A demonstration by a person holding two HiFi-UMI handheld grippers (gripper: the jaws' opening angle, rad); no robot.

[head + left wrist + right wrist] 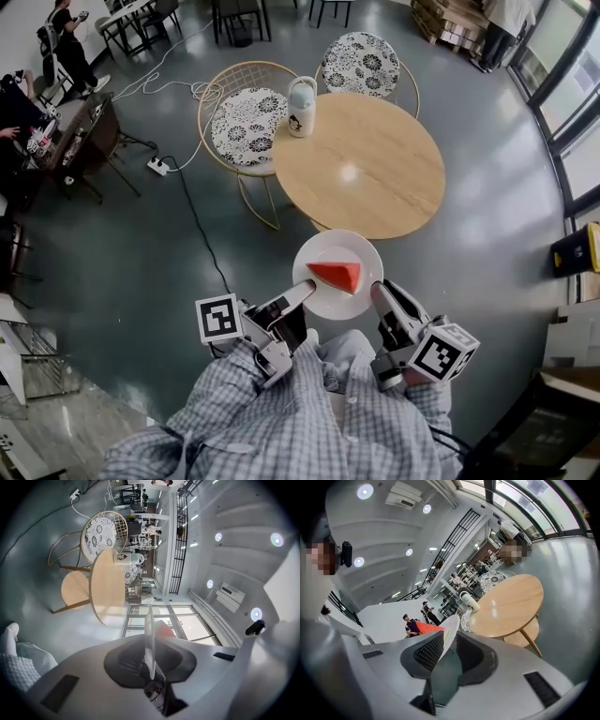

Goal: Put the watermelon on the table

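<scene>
- The left tongs (302, 292) are gripping the left rim of a white plate (323, 251), narrowed onto it.
- The right tongs (379, 291) are clamping the plate's right rim.
- The watermelon (337, 275) wedge is lying at the plate's middle; the plate is hanging in the air, just short of the desk's (375, 178) near edge.
- A pale bottle (301, 106) is standing at the desk's far-left edge.

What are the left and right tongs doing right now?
Left tongs: shut on the plate.
Right tongs: shut on the plate too.
</scene>
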